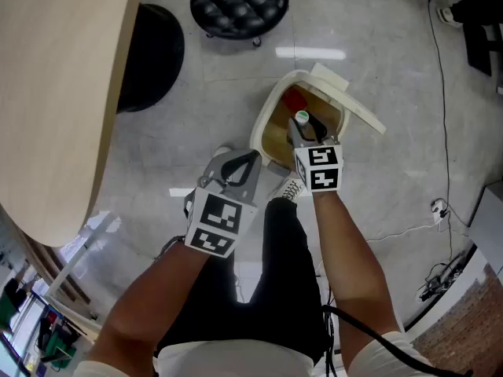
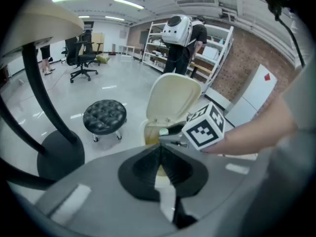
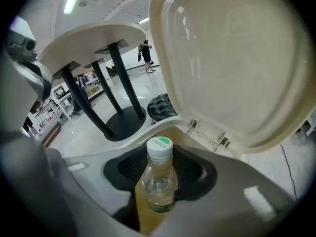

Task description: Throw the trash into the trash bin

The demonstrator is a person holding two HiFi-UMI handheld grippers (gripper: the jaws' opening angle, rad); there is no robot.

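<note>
A cream trash bin stands on the floor with its lid swung up. Something red lies inside it. My right gripper is over the bin's mouth, shut on a clear plastic bottle with a white and green cap. In the right gripper view the bottle stands upright between the pads, with the lid right behind it. My left gripper hangs left of the bin, jaws together and nothing in them. Its view shows the bin ahead and the right gripper's marker cube.
A black padded stool stands beyond the bin. A pale round table on a black base fills the left. A cable runs across the floor at right. A person with a white backpack stands by far shelves.
</note>
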